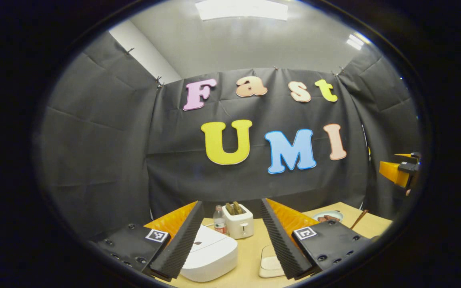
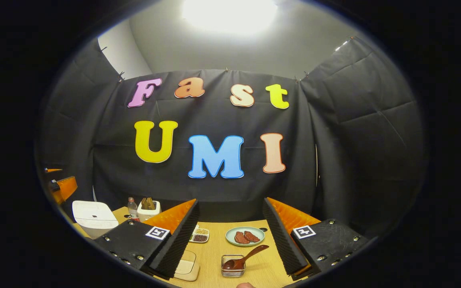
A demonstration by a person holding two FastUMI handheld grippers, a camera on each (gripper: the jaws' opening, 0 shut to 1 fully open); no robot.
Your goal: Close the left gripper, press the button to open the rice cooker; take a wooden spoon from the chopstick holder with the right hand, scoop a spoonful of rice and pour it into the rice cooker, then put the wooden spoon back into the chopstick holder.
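Observation:
The white rice cooker (image 1: 210, 252) sits on the wooden table with its lid down, just beyond my left gripper (image 1: 230, 202), whose jaws stand wide apart and empty. In the right gripper view the cooker (image 2: 92, 216) is at the far left. A wooden spoon (image 2: 244, 258) leans in a small clear glass holder (image 2: 233, 267) near the front of the table, between the fingers of my right gripper (image 2: 230, 201), which is open and holds nothing. A small dish of grains (image 2: 200, 235) lies behind the left finger.
A white toaster (image 1: 238, 220) with bread and a small bottle (image 1: 219, 220) stand behind the cooker. A plate of brown meat (image 2: 245, 236) lies mid-table. A pale flat board (image 1: 270, 262) is near the front. The other gripper (image 1: 400, 170) hovers at the right.

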